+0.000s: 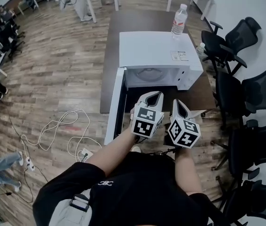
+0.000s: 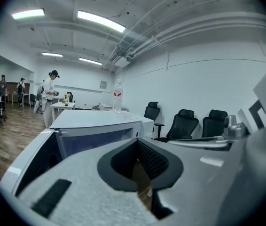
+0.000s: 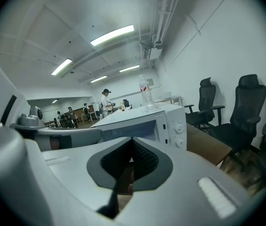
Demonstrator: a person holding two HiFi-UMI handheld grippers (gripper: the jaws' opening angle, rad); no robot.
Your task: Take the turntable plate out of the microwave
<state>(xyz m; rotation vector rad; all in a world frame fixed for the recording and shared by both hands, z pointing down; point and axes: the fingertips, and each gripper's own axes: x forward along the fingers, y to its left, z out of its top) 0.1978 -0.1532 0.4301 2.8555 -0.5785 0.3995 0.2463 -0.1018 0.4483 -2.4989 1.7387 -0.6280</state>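
A white microwave (image 1: 154, 48) stands on a dark brown table (image 1: 123, 22), its door (image 1: 114, 105) swung open to the left. Inside the lit cavity the glass turntable plate (image 1: 148, 73) shows faintly. My left gripper (image 1: 157, 94) and right gripper (image 1: 177, 102) hover side by side just in front of the opening, both pointing at it with jaws shut and nothing between them. In the left gripper view the gripper (image 2: 140, 164) faces the microwave (image 2: 95, 126) and its open door. In the right gripper view the gripper (image 3: 132, 161) faces the microwave's (image 3: 142, 124) control knobs.
A water bottle (image 1: 179, 20) stands on the table behind the microwave, and a smaller bottle (image 1: 200, 48) sits to its right. Black office chairs (image 1: 260, 91) line the right side. White cables (image 1: 53, 131) lie on the wooden floor at the left. People stand far off.
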